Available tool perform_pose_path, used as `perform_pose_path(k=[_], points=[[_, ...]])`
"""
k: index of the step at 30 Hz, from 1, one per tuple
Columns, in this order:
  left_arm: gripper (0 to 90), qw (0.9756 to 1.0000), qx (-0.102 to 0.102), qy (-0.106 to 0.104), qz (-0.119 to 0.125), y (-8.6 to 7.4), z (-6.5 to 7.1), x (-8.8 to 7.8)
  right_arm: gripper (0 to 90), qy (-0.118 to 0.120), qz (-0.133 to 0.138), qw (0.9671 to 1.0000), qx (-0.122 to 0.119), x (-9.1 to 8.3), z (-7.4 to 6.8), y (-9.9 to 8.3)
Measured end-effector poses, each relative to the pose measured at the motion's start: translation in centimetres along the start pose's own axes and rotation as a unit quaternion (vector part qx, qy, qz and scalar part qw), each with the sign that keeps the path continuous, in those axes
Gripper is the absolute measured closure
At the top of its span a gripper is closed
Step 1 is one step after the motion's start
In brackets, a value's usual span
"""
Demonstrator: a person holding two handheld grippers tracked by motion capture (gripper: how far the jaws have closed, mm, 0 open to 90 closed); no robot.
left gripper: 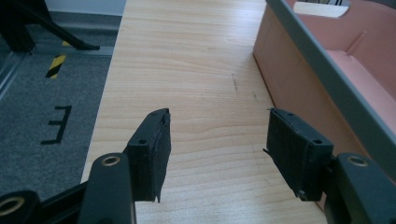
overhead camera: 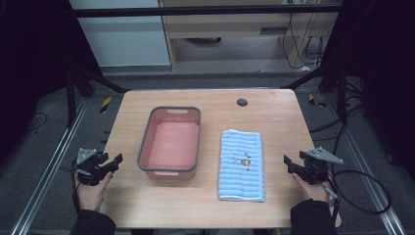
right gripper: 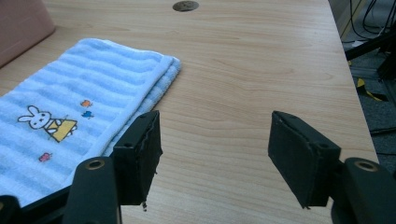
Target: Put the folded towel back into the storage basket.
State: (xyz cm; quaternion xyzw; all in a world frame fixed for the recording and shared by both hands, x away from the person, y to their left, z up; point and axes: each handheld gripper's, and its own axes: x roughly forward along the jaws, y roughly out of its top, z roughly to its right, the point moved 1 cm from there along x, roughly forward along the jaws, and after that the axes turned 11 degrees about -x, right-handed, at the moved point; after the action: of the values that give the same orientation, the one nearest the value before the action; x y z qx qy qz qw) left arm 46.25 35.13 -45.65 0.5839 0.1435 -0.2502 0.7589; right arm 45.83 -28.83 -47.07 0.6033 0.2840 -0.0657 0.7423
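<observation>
Rabbit print [right gripper: 46, 122] on towel [right gripper: 88, 74]

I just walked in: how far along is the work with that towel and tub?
Nothing looks done: the folded blue towel lies flat on the table, and the pink tub stands empty. Both the left gripper and right gripper are open, holding nothing. All handling remains.

Bare table [overhead camera: 210, 100] round tub [overhead camera: 170, 142] and towel [overhead camera: 242, 164] — narrow gap between

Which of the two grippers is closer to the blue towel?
The right gripper. It sits just beside the towel, while the left gripper is on the far side of the pink bin.
</observation>
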Motion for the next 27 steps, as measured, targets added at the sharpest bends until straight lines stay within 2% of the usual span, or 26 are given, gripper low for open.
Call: perform_pose_path(k=[3,12,13,16,17,23,27], points=[[35.4,0.9999,0.006,-0.011,-0.002,0.4,0.5,-0.4,33.3,0.002,0.000,1.0000,-0.005,-0.1,-0.1,0.2],[35.6,0.9988,0.030,-0.038,0.012,1.2,2.4,-1.8,31.1,0.006,0.011,0.9999,-0.004,-0.7,-0.1,1.0],[35.5,0.9982,0.040,-0.042,0.019,1.4,3.0,-2.2,30.6,0.004,0.013,0.9999,-0.003,-0.8,-0.2,1.2],[35.2,0.9975,0.046,-0.047,0.024,1.6,3.7,-2.6,30.4,0.004,0.016,0.9999,-0.005,-0.9,-0.3,1.4],[34.9,0.9968,0.052,-0.054,0.029,1.8,4.3,-2.9,29.8,0.004,0.019,0.9998,-0.007,-1.0,-0.4,1.6],[33.9,0.9952,0.058,-0.070,0.036,2.1,5.7,-3.6,29.9,0.005,0.031,0.9994,-0.013,-1.3,-0.5,2.2],[33.1,0.9934,0.065,-0.087,0.037,2.1,7.2,-4.1,30.0,0.007,0.036,0.9993,-0.011,-1.5,-0.5,2.6]])
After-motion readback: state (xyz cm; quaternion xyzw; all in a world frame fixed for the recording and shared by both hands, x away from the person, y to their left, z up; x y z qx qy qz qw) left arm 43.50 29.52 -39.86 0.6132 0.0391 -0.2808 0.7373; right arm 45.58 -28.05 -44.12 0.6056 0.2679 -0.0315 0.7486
